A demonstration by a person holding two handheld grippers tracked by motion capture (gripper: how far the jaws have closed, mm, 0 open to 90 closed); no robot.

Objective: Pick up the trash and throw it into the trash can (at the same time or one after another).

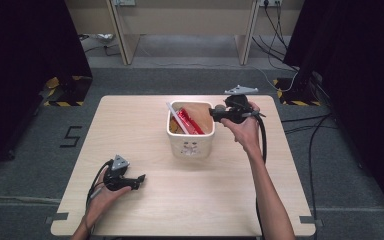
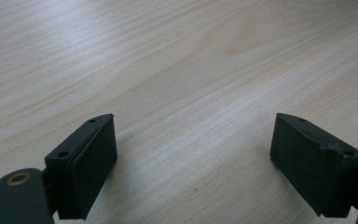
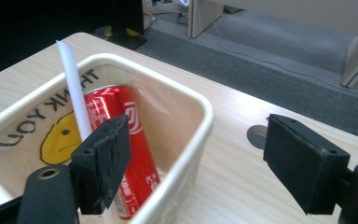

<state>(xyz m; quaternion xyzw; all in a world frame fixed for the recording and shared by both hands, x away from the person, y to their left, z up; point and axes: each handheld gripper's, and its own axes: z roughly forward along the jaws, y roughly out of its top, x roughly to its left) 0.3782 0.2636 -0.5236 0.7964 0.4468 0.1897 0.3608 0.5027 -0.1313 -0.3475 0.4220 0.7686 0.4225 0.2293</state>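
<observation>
Right gripper [image 3: 196, 158] view – bin [image 3: 205, 116] lettering, red can [image 3: 130, 140]; high view – lettering unseen.

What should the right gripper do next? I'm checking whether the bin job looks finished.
Probably draw the right gripper back from the cream bin toward the person. Its jaws stand open with nothing between them, and the red can and the white straw already lie inside the bin. The left gripper rests open over bare table, so nothing seems left to pick up.
</observation>
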